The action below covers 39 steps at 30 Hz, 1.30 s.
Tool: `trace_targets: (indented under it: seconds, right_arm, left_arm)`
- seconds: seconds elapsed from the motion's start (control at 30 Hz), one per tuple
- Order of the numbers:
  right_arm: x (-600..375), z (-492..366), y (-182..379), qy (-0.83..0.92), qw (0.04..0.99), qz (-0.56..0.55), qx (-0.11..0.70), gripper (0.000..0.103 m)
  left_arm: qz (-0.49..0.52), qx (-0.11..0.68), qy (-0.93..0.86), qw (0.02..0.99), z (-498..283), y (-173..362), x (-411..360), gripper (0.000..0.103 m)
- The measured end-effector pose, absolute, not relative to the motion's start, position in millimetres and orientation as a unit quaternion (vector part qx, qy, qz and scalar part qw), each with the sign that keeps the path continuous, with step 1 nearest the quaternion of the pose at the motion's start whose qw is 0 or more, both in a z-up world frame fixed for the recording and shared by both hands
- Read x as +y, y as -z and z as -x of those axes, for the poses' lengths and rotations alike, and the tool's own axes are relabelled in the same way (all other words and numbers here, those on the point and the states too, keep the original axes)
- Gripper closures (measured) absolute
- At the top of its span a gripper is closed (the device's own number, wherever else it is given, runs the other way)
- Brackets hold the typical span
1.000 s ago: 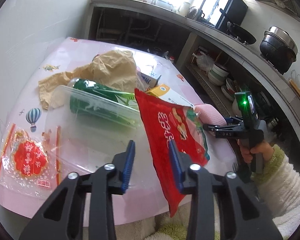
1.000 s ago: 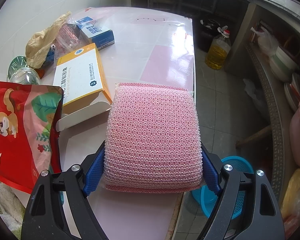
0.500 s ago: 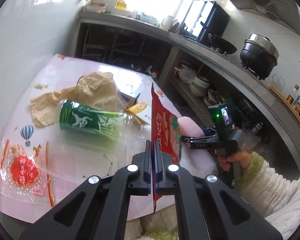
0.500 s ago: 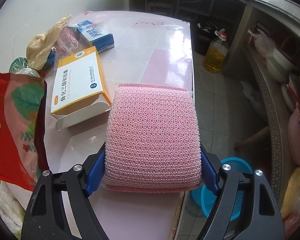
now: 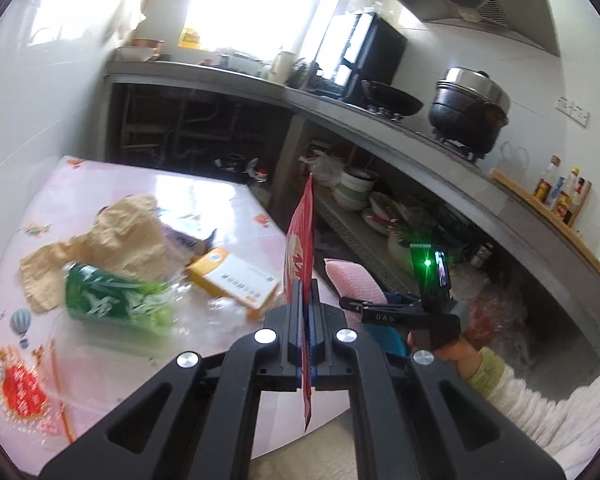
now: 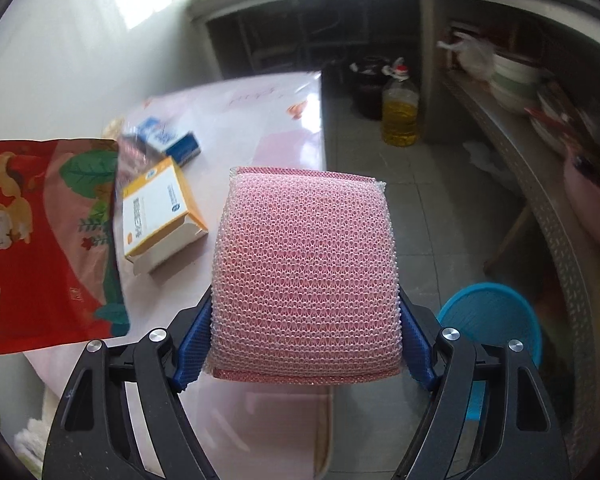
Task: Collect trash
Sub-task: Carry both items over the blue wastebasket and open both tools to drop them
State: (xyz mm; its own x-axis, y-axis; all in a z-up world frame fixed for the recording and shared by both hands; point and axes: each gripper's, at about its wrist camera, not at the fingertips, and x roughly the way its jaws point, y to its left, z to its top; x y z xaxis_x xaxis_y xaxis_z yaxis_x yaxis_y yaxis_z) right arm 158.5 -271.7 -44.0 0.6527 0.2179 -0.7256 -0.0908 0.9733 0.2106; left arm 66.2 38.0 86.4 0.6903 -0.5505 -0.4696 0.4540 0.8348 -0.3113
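The left tongs are clamped on a red snack bag, which stands edge-on between the closed jaws in the left wrist view, its top rising above them and its lower corner hanging below. From the right wrist view the same red snack bag shows its printed face, held up off the pink worktop at the left of the frame.

The right tongs are clamped on a pink mesh scouring sponge, the blue pads pressing its two sides. The sponge is held in the air over the worktop's near edge, with a blue plastic basket on the tiled floor below and to the right. In the left wrist view the right tongs appear to the right of the bag, gripped by the person's right hand, with the pink sponge at their tip.

On the worktop lie an open yellow-and-white carton, a blue-and-white box beyond it, a green-labelled plastic bottle on its side, crumpled tan paper behind the bottle, and a clear packet with a red print near the front left corner. A bottle of yellow cooking oil stands on the floor past the worktop's far end.
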Motion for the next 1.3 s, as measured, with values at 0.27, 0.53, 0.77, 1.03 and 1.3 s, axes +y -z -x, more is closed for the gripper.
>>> trace_targets:
  seconds: [0.27, 0.53, 0.77, 1.03, 1.3]
  right_arm:
    - [-382, -84, 42, 0.043, 0.909, -0.199, 0.364, 0.028]
    - [-476, -42, 118, 0.146, 0.843, -0.346, 0.384, 0.028]
    - [-509, -70, 181, 0.176, 0.797, -0.405, 0.413, 0.027]
    - [-526, -130, 227, 0.187, 0.776, -0.414, 0.437, 0.025]
    - [-527, -174, 262, 0.197, 0.767, -0.396, 0.466, 0.019]
  left_arm:
    - [0.065, 0.278, 0.380, 0.880, -101, -110, -54, 0.102]
    - [0.021, 0.410, 0.423, 0.808, -180, -70, -215, 0.101]
    - [-0.067, 0.574, 0.355, 0.735, -255, 45, -358, 0.101]
    - [-0.109, 0.633, 0.303, 0.703, -295, 141, -428, 0.101]
    - [-0.130, 0.623, 0.282, 0.718, -311, 147, -428, 0.055]
